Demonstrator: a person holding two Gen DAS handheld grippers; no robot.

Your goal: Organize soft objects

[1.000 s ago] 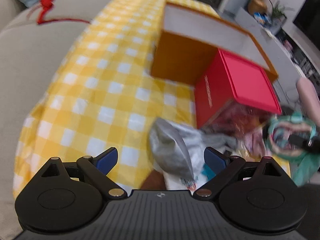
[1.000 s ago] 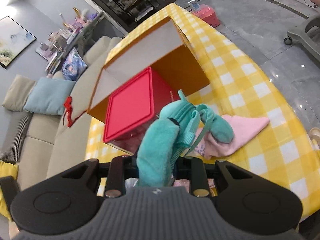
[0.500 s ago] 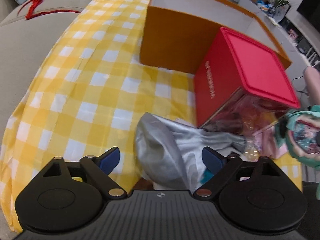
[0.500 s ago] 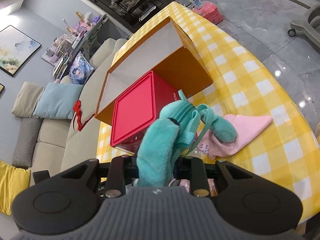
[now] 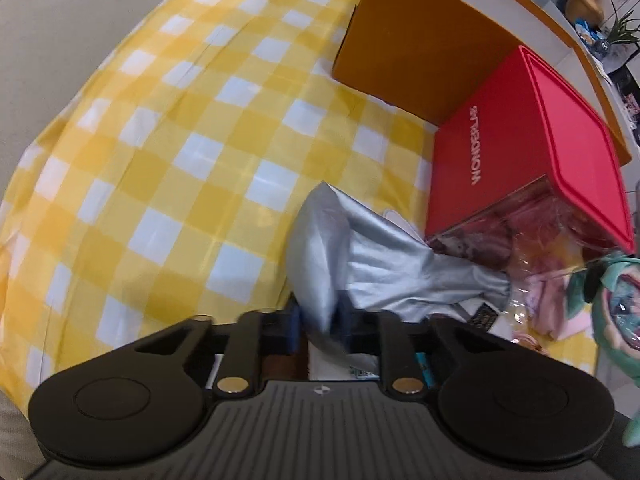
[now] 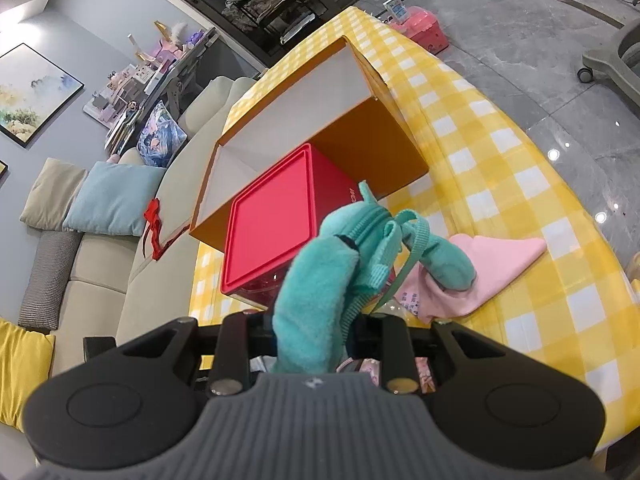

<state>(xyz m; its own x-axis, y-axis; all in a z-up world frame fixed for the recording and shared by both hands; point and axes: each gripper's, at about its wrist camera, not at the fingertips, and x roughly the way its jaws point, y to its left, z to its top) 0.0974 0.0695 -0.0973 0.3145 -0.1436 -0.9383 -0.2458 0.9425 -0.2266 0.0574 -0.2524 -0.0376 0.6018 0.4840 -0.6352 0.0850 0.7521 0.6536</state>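
Down on the yellow checked tablecloth, the left gripper was closing its jaws on a fold of the silver-grey cloth bag, the blue pads already pressing the fabric from both sides. That bag lay crumpled just in front of the red box, its gathered neck reaching toward the box's clear lower part. Behind the red box stood the open orange carton, touching it. The right gripper pinched a teal plush toy, which stuck up between its fingers, straps dangling. Beyond the toy a pink cloth lay flat on the tablecloth, near the red box. A beige sofa with cushions ran alongside the table.
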